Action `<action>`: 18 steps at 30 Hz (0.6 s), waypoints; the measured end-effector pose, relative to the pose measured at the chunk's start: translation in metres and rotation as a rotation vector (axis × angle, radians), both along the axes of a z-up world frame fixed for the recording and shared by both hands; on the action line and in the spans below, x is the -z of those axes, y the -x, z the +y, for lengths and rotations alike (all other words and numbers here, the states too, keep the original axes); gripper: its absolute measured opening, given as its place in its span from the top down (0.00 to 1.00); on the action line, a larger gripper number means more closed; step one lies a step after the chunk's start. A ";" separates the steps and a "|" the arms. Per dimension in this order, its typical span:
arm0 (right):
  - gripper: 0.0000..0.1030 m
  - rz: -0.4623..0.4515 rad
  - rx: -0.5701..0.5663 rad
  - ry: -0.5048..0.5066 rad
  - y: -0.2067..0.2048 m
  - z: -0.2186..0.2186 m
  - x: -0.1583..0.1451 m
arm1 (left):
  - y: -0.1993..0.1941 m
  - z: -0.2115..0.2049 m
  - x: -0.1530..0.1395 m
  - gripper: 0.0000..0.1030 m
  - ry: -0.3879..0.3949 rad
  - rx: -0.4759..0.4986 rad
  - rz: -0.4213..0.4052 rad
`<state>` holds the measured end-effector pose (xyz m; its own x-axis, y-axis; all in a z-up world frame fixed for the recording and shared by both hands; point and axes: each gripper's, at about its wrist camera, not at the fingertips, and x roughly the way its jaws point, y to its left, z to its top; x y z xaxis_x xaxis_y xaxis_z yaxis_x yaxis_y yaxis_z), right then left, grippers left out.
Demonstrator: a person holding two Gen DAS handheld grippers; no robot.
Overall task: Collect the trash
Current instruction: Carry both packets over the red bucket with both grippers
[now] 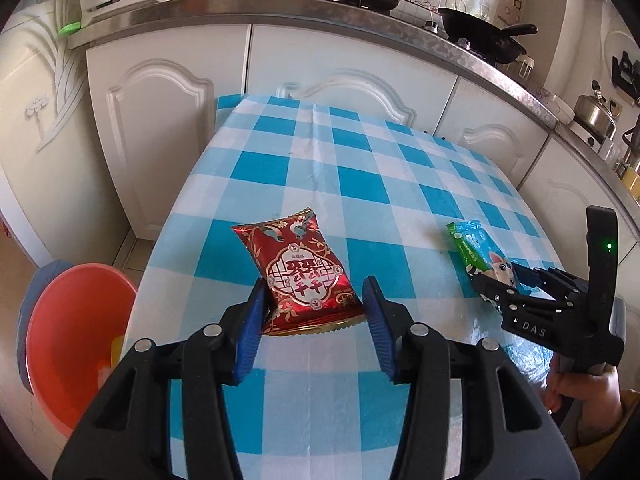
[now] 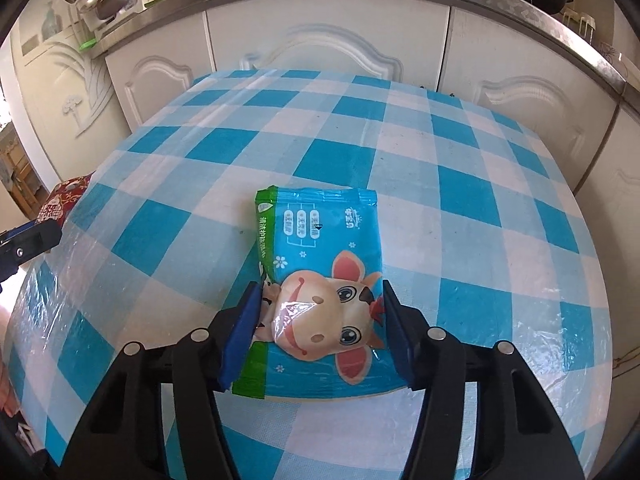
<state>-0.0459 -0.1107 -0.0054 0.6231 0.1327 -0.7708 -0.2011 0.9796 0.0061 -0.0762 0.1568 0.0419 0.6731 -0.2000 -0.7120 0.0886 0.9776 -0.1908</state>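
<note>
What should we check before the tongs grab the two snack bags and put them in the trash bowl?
1. Red snack bag sits between the left tongs: ok, near end inside.
2. Blue cow packet sits between the right tongs: ok.
3. Tongs closed on the bags: not ok; the left stand open, the right touch only the packet's edges.
4. Orange bowl within reach, beside the table: ok.
5. Bowl has room: cannot tell; something yellow lies inside.
</note>
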 end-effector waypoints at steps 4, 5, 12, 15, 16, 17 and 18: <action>0.50 -0.021 -0.006 0.003 0.003 0.004 -0.003 | 0.016 0.021 -0.001 0.52 0.015 -0.020 -0.009; 0.53 -0.023 -0.008 -0.001 0.004 0.006 -0.004 | 0.019 0.027 -0.002 0.52 0.020 -0.026 -0.012; 0.57 -0.054 -0.052 -0.015 0.009 0.027 -0.018 | 0.042 0.078 -0.007 0.52 0.037 -0.123 -0.028; 0.57 -0.057 -0.088 -0.044 0.011 0.043 -0.027 | 0.051 0.105 -0.007 0.52 0.045 -0.180 -0.028; 0.57 -0.059 -0.103 -0.057 0.012 0.049 -0.031 | 0.054 0.114 -0.006 0.52 0.046 -0.200 -0.028; 0.57 -0.063 -0.122 -0.065 0.014 0.057 -0.035 | 0.057 0.121 -0.006 0.52 0.046 -0.215 -0.027; 0.57 -0.066 -0.144 -0.074 0.015 0.066 -0.040 | 0.060 0.131 -0.005 0.52 0.046 -0.238 -0.025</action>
<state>-0.0608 -0.0450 0.0346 0.6424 0.2792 -0.7137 -0.3414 0.9380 0.0597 -0.1361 0.2875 0.0472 0.7224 -0.0657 -0.6884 -0.1376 0.9619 -0.2362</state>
